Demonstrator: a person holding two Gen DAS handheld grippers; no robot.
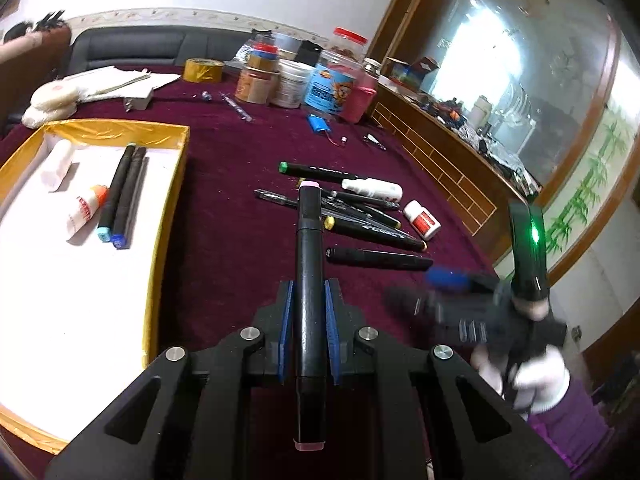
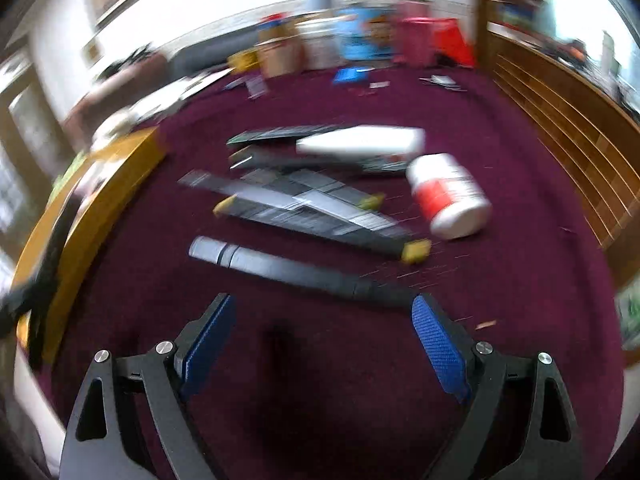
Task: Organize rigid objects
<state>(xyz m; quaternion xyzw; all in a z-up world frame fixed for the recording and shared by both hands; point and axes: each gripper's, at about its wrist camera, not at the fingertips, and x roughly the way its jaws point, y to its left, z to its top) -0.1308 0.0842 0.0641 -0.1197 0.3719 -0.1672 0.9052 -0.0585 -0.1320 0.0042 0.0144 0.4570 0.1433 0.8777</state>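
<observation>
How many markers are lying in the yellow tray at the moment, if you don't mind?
2: a light-blue-capped marker and a dark-blue-capped marker, side by side near the tray's middle, beside a white bottle. A thin dark strip alongside may be a third or only shadow.

Both the left claw (image 1: 309,312) and the right claw (image 2: 322,344) are matte black, angular linkages with triangular cut-outs and round silver screws at the joints. Textured blue pads (image 2: 438,346) line the fingers. The person's right hand (image 1: 532,376) wears a white glove (blurred) above a purple sleeve (image 1: 568,432).
</observation>
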